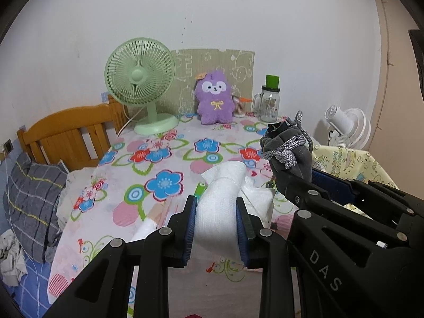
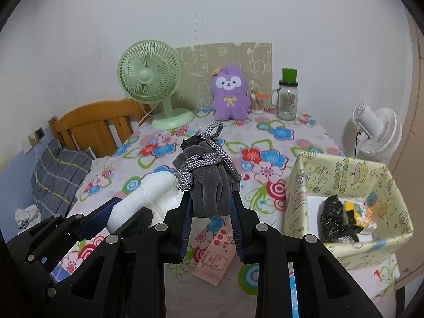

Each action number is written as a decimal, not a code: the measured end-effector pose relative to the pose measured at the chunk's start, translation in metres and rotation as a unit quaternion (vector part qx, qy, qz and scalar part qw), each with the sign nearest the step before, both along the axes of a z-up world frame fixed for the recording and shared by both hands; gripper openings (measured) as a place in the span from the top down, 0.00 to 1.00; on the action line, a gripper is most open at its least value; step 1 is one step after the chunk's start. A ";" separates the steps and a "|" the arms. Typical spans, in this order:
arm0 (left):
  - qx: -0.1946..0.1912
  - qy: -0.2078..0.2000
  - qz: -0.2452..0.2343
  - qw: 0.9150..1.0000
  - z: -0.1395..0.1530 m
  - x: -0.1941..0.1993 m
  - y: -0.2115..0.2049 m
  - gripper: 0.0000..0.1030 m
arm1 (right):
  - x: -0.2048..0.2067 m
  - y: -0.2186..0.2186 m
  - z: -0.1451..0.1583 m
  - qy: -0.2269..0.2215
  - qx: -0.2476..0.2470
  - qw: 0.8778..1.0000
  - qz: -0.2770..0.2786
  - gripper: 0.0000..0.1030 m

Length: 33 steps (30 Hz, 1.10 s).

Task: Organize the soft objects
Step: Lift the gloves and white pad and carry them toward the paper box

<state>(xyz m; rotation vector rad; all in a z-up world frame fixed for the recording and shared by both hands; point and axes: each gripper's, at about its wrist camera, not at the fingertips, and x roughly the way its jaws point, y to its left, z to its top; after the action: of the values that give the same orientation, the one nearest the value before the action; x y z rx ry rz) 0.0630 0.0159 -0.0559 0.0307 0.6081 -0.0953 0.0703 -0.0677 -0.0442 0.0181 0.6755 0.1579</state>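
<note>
Left wrist view: the left tool [image 1: 216,212] is clamped on a soft white fabric bundle [image 1: 225,185], held clear above the tabletop [image 1: 164,159] with its flowered plastic cover. Just beside it on the right, the right tool [image 1: 294,177] grips a grey velvet drawstring pouch [image 1: 288,148] with a braided grey cord. By my reading both items are picked up, and carrying them to storage comes next.

Right wrist view: the right tool [image 2: 210,206] is closed on the grey pouch. To the right stands a pale yellow cartoon-print paper box [image 2: 344,175], open-topped and already holding some things, the likely destination. A pink printed packet [image 2: 214,262] lies below. A green desk fan [image 2: 151,79], a purple plush toy [image 2: 230,98] and a glass jar mug with a green lid [image 2: 287,100] stand at the far edge, well apart from that path.
</note>
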 end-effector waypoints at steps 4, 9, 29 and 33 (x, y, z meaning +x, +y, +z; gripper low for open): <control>-0.002 -0.005 -0.002 1.000 0.009 -0.001 -0.003 0.74 | -0.003 -0.002 0.011 -0.006 -0.006 1.000 -0.003 0.70; 0.003 -0.014 -0.007 1.000 0.018 -0.002 -0.010 0.74 | -0.004 -0.007 0.022 -0.015 -0.005 1.000 -0.009 0.70; 0.009 -0.021 -0.030 0.999 0.029 0.007 -0.059 0.74 | -0.003 -0.056 0.033 -0.025 -0.002 0.999 -0.035 0.70; 0.009 -0.023 -0.036 0.999 0.031 0.009 -0.071 0.74 | -0.001 -0.069 0.036 -0.028 -0.002 0.999 -0.041 0.70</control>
<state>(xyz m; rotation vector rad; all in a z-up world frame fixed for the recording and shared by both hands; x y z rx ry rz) 0.0723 -0.0556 -0.0253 0.0727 0.5616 -0.1586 0.0689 -0.1367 -0.0087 0.0371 0.6185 0.0771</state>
